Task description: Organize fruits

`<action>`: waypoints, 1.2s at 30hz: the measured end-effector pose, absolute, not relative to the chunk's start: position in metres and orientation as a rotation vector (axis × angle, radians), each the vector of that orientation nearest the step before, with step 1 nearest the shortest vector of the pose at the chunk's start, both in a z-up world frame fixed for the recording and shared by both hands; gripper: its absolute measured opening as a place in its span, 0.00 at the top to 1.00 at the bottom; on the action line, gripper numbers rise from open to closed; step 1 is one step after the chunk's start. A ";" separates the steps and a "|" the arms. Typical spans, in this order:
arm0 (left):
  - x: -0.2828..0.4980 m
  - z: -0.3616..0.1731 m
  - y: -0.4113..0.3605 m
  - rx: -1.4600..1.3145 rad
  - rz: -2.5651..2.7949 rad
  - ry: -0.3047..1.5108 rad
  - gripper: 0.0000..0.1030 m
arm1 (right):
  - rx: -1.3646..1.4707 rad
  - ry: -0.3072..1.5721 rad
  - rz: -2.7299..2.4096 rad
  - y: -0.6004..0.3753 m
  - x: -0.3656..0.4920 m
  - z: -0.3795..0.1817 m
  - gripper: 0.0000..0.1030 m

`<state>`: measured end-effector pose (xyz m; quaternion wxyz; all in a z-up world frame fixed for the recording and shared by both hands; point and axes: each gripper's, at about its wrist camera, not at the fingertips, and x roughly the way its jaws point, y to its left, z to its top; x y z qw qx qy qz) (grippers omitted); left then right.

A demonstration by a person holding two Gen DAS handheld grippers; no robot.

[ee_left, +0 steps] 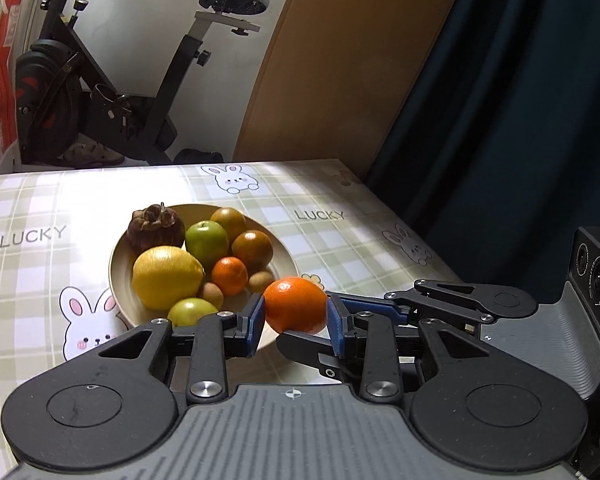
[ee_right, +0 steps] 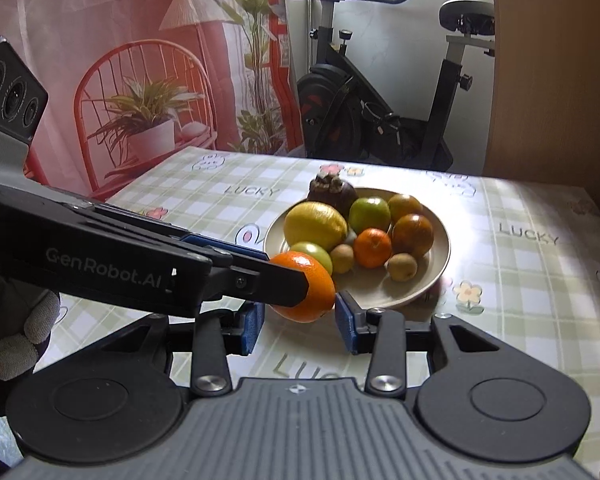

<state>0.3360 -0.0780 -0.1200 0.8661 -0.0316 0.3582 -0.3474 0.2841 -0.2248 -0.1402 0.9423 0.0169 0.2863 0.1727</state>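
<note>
Two sets of jaws meet on one orange (ee_left: 296, 306). My left gripper (ee_left: 296, 322) is clenched on it, blue pads pressed to both sides, holding it above the bench (ee_left: 360, 220) just in front of the bowl (ee_left: 118, 258). My right gripper (ee_right: 300, 322) comes in from the side; its pads look set against the same orange, though the left finger hides part of it. The orange is round, glossy, bright and evenly coloured. Behind it, the beige bowl holds a big yellow lemon (ee_left: 167, 277), a small tangerine (ee_left: 229, 275), green apples, brownish-orange fruit, small brown kiwis and a dark mangosteen (ee_left: 153, 222). Beyond the bench stands an exercise bike (ee_left: 112, 92).
</note>
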 end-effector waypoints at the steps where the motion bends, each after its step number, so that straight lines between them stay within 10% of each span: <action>1: 0.342 -0.121 -0.080 -0.069 -0.728 0.757 0.66 | 0.034 0.575 0.349 -0.227 0.290 -0.137 0.60; 36: 0.393 -0.172 -0.108 -0.012 -0.668 0.920 0.65 | 0.095 0.707 0.317 -0.249 0.355 -0.192 0.60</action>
